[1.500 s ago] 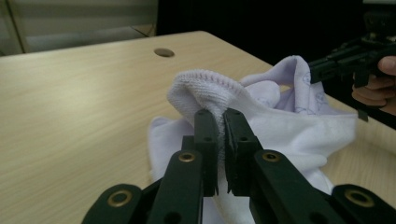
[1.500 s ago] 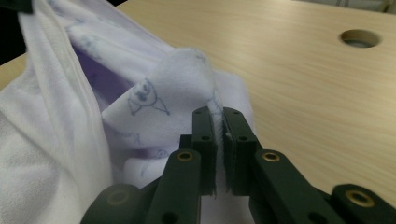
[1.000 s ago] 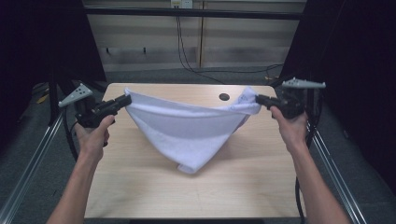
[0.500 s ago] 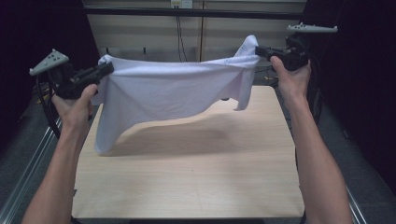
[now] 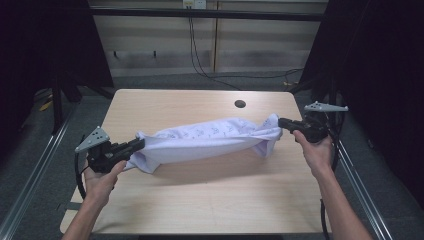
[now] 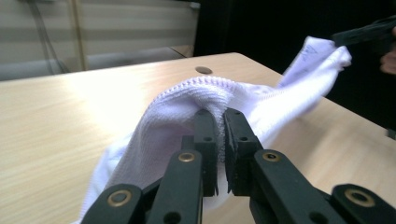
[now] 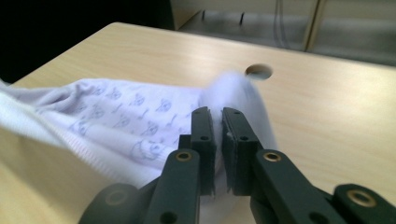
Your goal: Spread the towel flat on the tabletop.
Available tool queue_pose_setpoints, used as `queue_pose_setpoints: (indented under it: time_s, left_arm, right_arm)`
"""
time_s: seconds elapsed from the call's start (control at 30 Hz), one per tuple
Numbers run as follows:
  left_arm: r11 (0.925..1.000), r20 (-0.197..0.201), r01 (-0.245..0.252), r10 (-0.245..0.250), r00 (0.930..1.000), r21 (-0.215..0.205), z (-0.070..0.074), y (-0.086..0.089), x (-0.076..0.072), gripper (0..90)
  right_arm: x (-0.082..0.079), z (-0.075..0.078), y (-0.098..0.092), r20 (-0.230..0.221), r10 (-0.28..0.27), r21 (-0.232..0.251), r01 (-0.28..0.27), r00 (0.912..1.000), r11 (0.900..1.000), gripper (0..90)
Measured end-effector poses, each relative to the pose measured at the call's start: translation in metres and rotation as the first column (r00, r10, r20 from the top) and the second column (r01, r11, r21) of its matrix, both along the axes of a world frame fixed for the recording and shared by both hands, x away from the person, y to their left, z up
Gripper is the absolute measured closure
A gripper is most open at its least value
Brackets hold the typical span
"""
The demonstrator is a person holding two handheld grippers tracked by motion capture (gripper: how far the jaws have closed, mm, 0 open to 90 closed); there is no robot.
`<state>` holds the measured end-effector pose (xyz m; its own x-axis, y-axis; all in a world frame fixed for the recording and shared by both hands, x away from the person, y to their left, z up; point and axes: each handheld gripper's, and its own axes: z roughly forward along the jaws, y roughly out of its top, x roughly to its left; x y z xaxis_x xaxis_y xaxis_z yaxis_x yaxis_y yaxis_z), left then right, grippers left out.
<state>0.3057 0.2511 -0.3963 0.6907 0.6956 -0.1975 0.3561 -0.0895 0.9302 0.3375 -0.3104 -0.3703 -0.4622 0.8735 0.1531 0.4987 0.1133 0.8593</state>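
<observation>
I hold the white printed cloth (image 5: 210,137) stretched lengthwise between left hand-held gripper (image 5: 137,145) and right hand-held gripper (image 5: 281,123), each clamped on an end; it probably sags onto the worktop (image 5: 200,200).

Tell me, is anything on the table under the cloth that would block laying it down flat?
Nothing visible does. The white cloth hangs between both grippers over bare table; the round hole sits beyond it.

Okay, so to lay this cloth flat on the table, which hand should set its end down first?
Probably left. The left gripper holds its end of the cloth nearer the person, over open table; the right gripper sits by the right edge.
</observation>
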Motion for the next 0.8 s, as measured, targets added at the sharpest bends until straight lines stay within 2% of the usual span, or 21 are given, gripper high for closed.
queue_pose_setpoints:
  time_s: [0.03, 0.07, 0.1, 0.13, 0.17, 0.2, 0.23, 0.3, 0.33, 0.37, 0.4, 0.43, 0.47, 0.5, 0.53, 0.57, 0.6, 0.63, 0.67, 0.7, 0.8]
  left_arm:
    - [0.9999, 0.008, -0.008, 0.009, 0.9999, -0.014, 0.003, 0.000, 0.000, 85.2]
    - [0.9985, 0.016, -0.017, 0.018, 0.9997, -0.051, 0.009, 0.004, 0.003, 85.1]
    - [0.9980, 0.015, -0.024, 0.025, 0.9996, -0.058, 0.012, 0.005, 0.003, 85.1]
    - [0.9986, 0.007, -0.017, 0.017, 0.9998, -0.050, 0.012, 0.005, 0.004, 85.0]
    - [0.9986, 0.007, -0.017, 0.017, 0.9998, -0.050, 0.012, 0.005, 0.004, 84.8]
    - [0.9996, 0.007, -0.014, 0.014, 0.9999, -0.026, 0.012, 0.006, 0.003, 84.8]
    - [0.9998, 0.004, -0.015, 0.015, 0.9999, -0.014, 0.009, 0.006, 0.001, 84.5]
    - [0.9999, -0.023, 0.010, -0.010, 0.9997, -0.010, 0.001, 0.008, -0.005, 83.9]
    - [0.9998, -0.037, 0.018, -0.018, 0.9992, -0.003, -0.004, 0.009, -0.010, 83.8]
    - [0.9995, -0.049, 0.030, -0.030, 0.9984, 0.008, -0.010, 0.010, -0.015, 83.3]
    - [0.9987, -0.065, 0.048, -0.047, 0.9968, 0.018, -0.016, 0.010, -0.020, 83.3]
    - [0.9978, -0.074, 0.060, -0.057, 0.9956, 0.030, -0.022, 0.011, -0.027, 82.5]
    - [0.9971, -0.082, 0.066, -0.063, 0.9947, 0.037, -0.026, 0.012, -0.031, 79.0]
    - [0.9971, -0.082, 0.066, -0.063, 0.9947, 0.037, -0.026, 0.012, -0.031, 76.8]
    - [0.9976, -0.082, 0.061, -0.058, 0.9949, 0.032, -0.026, 0.012, -0.031, 73.8]
    - [0.9978, -0.074, 0.062, -0.061, 0.9954, 0.021, -0.023, 0.011, -0.028, 72.1]
    - [0.9978, -0.074, 0.062, -0.061, 0.9954, 0.021, -0.023, 0.011, -0.028, 71.4]
    - [0.9989, -0.046, 0.046, -0.046, 0.9979, 0.002, -0.016, 0.009, -0.023, 69.5]
    - [0.9989, -0.046, 0.046, -0.046, 0.9979, 0.002, -0.016, 0.009, -0.023, 67.2]
    - [0.9992, -0.021, 0.035, -0.035, 0.9992, -0.021, -0.011, 0.007, -0.021, 67.2]
    - [0.9982, -0.006, 0.012, -0.013, 0.9999, -0.058, -0.003, 0.004, -0.012, 64.6]
  right_arm:
    - [0.000, 0.000, 0.000, 0.000, 0.000, 0.000, 0.000, 1.0000, 1.000, 86.3]
    - [-0.002, 0.016, -0.001, 0.048, -0.029, 0.041, 0.027, 0.9984, 0.999, 86.8]
    - [-0.003, 0.024, -0.002, 0.072, -0.022, 0.076, 0.017, 0.9971, 0.997, 87.1]
    - [-0.003, 0.031, -0.002, 0.082, -0.013, 0.093, 0.005, 0.9965, 0.996, 88.3]
    - [-0.003, 0.031, -0.002, 0.082, -0.013, 0.093, 0.005, 0.9965, 0.996, 88.3]
    - [-0.004, 0.034, 0.000, 0.086, -0.011, 0.082, 0.003, 0.9962, 0.997, 90.0]
    - [-0.006, 0.029, 0.003, 0.060, 0.011, 0.048, -0.013, 0.9982, 0.999, 90.0]
    - [-0.010, 0.013, 0.003, 0.019, 0.033, 0.040, -0.034, 0.9993, 0.999, 86.6]
    - [-0.013, 0.002, 0.004, -0.009, 0.053, 0.041, -0.053, 0.9986, 0.998, 84.8]
    - [-0.017, -0.011, 0.006, -0.036, 0.061, 0.021, -0.060, 0.9975, 0.998, 83.2]
    - [-0.017, -0.011, 0.006, -0.036, 0.061, 0.021, -0.060, 0.9975, 0.998, 83.2]
    - [-0.022, -0.025, 0.008, -0.066, 0.071, -0.010, -0.072, 0.9953, 0.997, 82.2]
    - [-0.032, -0.051, 0.012, -0.116, 0.087, -0.038, -0.092, 0.9894, 0.995, 76.1]
    - [-0.032, -0.051, 0.012, -0.116, 0.087, -0.038, -0.092, 0.9894, 0.995, 76.1]
    - [-0.038, -0.072, 0.015, -0.151, 0.063, -0.084, -0.076, 0.9866, 0.994, 71.0]
    - [-0.040, -0.081, 0.014, -0.157, 0.040, -0.101, -0.056, 0.9867, 0.993, 67.7]
    - [-0.040, -0.088, 0.011, -0.165, 0.019, -0.101, -0.036, 0.9861, 0.994, 64.4]
    - [-0.038, -0.094, 0.007, -0.173, 0.003, -0.093, -0.020, 0.9850, 0.995, 62.0]
    - [-0.038, -0.094, 0.007, -0.173, 0.003, -0.093, -0.020, 0.9850, 0.995, 62.0]
    - [-0.037, -0.098, 0.003, -0.188, -0.003, -0.083, -0.012, 0.9822, 0.996, 59.6]
    - [-0.035, -0.104, -0.003, -0.212, -0.012, -0.077, -0.004, 0.9771, 0.997, 53.0]
